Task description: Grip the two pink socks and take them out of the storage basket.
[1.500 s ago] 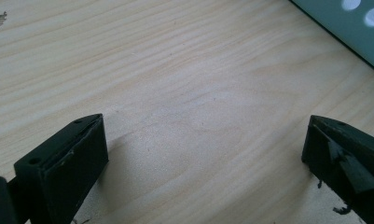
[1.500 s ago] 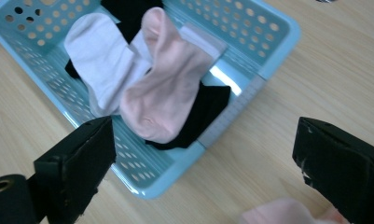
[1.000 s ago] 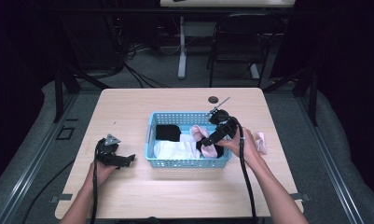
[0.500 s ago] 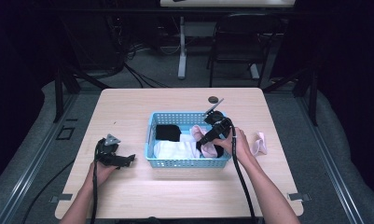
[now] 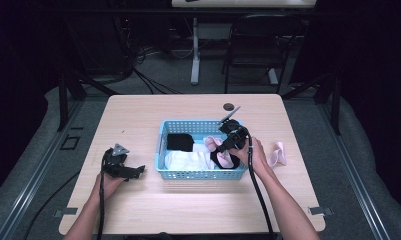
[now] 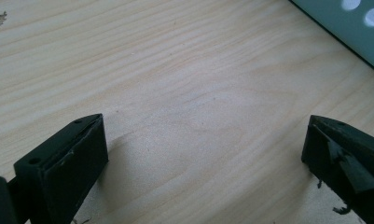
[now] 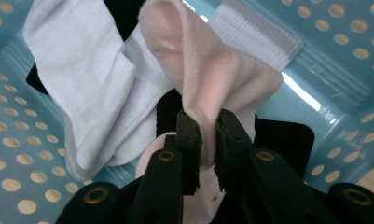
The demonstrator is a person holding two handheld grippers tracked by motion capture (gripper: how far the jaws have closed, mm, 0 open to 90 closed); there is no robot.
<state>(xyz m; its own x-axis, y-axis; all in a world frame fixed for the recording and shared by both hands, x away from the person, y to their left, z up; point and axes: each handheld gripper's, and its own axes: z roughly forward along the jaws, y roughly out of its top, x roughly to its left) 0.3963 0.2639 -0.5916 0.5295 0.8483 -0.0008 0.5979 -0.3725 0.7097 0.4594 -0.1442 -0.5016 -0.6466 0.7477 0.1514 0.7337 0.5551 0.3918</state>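
the right hand-held gripper [image 7: 207, 135] has just closed on the pink sock [image 7: 208, 79] in the basket [image 5: 198, 175]; lift it straight up, slowly. the left hand-held gripper [image 6: 203, 154] rests wide open on the bench [image 6: 175, 70].

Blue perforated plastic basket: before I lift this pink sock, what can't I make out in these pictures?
- Black fabric in the blue perforated plastic basket: right gripper view, mostly covered by the white ribbed sock, the pink sock and the right gripper; what kind of item it is can't be told.
- Pink sock's lower end: cut off behind the jaws.
- Pale pink item on the wooden table: high view, too small to identify.
- Left gripper: basket wall cut off by the frame's corner.
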